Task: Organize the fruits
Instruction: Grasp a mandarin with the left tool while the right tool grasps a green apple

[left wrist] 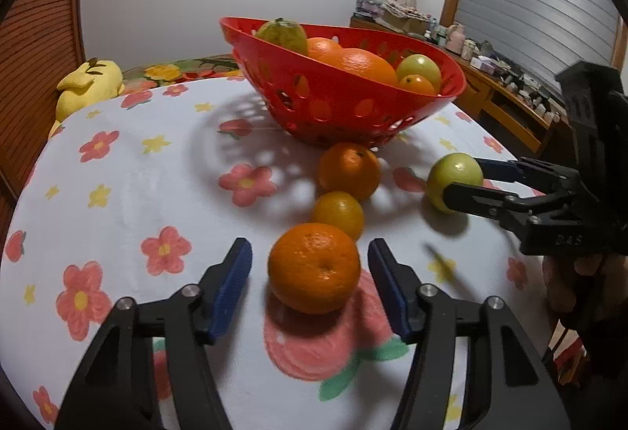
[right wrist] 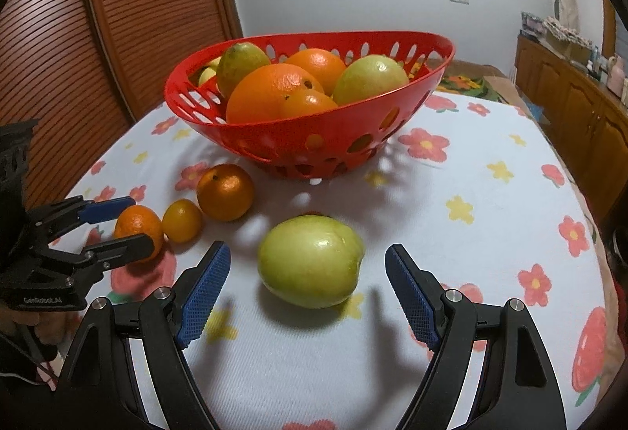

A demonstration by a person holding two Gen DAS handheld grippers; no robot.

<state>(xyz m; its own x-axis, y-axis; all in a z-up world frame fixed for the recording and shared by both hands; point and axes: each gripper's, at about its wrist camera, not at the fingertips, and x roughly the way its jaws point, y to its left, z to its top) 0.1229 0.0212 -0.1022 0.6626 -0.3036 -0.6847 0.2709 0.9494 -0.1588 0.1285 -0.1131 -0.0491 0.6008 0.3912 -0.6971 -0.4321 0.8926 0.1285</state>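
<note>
Straddling an orange on the flowered table, the left gripper stands spread wide in the left wrist view, its blue pads clear of the peel on both sides and holding nothing. The fruit looks firm, round and fairly light, with a pebbled skin that should give the ribbed pads purchase; a squeeze across its widest middle seems the safest hold, since a grip higher up could let it roll. Beyond it sit a small tangerine and a second orange in a row, leading to the red basket, already part-filled with oranges and green fruit. At right, the right gripper brackets a green guava.

Seen from the right wrist view, that guava lies on the cloth in front of the basket, between the right gripper's pads, which are parted well beyond its width and touch nothing. Smooth and waxy, the guava may prove slippery and could bruise under a hard pinch; its broad middle looks like the place to take it. At left, the left gripper flanks its orange, unclenched.
</note>
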